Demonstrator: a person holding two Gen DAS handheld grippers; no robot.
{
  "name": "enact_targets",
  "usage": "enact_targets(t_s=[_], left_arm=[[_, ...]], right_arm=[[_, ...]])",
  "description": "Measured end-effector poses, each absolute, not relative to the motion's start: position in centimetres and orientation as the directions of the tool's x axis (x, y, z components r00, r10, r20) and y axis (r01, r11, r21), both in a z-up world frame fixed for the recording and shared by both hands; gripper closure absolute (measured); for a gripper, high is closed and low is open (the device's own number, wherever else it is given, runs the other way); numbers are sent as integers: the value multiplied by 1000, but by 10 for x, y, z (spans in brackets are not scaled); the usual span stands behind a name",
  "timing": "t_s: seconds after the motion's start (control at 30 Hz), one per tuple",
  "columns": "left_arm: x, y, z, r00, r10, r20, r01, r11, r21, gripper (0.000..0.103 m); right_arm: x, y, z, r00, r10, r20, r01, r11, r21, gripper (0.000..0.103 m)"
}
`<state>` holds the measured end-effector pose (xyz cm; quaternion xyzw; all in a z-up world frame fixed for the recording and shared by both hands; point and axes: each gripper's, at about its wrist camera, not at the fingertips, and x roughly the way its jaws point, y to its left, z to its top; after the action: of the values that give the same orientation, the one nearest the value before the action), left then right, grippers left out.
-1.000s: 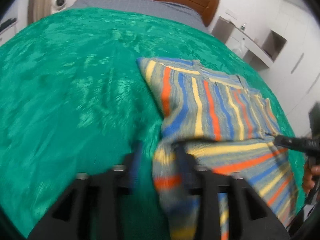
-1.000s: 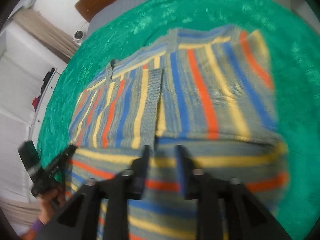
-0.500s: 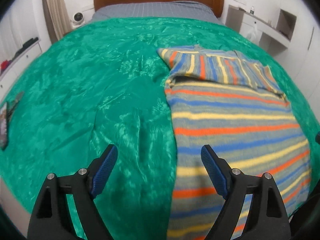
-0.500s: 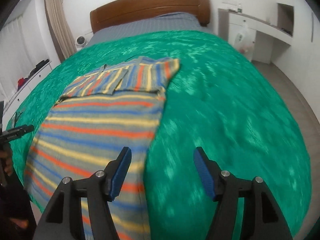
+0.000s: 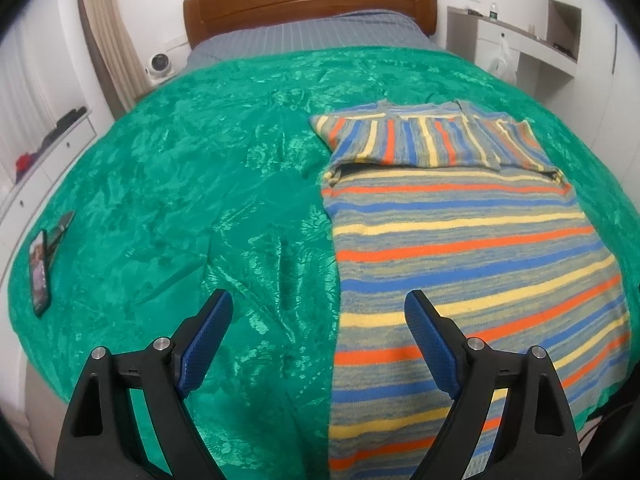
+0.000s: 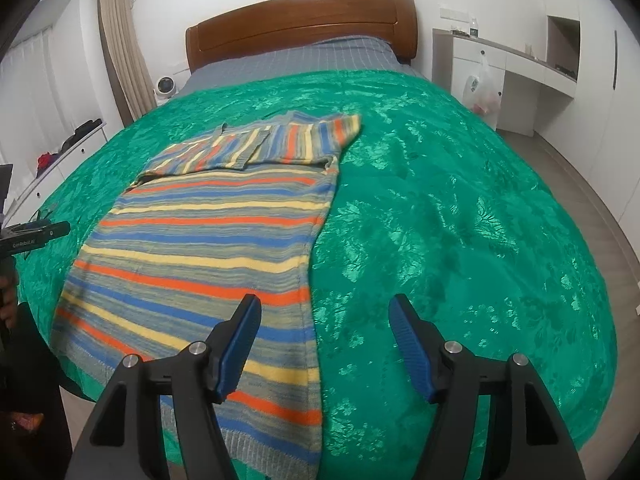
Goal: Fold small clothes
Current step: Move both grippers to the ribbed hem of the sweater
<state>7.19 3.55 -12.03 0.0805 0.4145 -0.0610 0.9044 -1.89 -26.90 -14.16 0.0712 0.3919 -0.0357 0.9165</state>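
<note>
A striped knit sweater (image 5: pixel 460 248) in orange, blue, yellow and grey lies flat on the green bedspread (image 5: pixel 180 184), hem towards me. Its sleeves are folded across the chest at the far end. My left gripper (image 5: pixel 318 296) hovers over the sweater's left edge near the hem, its jaws opening with nothing between them. My right gripper (image 6: pixel 325 300) hangs open and empty above the sweater (image 6: pixel 208 240) at its right edge. In the right wrist view one of the left gripper's fingers (image 6: pixel 44 232) shows at the far left, with a hand below it.
A phone (image 5: pixel 40 276) lies on the bedspread near its left edge. A wooden headboard (image 5: pixel 308 4) and grey sheet are at the far end. A white desk (image 6: pixel 516 64) with a plastic bag (image 6: pixel 486 92) stands to the right, beside grey floor (image 6: pixel 580 184).
Both grippers were nearly closed low over the sweater's lower part a second ago. They have since opened wide and pulled back and up. The sweater now lies spread flat.
</note>
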Motion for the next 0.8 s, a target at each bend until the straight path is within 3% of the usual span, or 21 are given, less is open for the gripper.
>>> enact_targets(t_s=[0.37,0.5,0.6,0.8], left_arm=[[69,37,-124,632,-26,-774,173,979,108,14],[60,43,-136,563,-59,-825,243,965,96,13],[43,57,-156,461,-105,-881,308,950,48,13],[10,76,-198,267,-222,-938,310,941,-134,13]], right_arm=[[-22,-262,-141,682,-1,-732,108,989,99,37],[-29,-262,-136,667,8,-745,77,994,80,37],[-42,-264,-133,637,17,-771,41,998,56,37],[-63,-264,-154,480,152,-864,-19,986,163,37]])
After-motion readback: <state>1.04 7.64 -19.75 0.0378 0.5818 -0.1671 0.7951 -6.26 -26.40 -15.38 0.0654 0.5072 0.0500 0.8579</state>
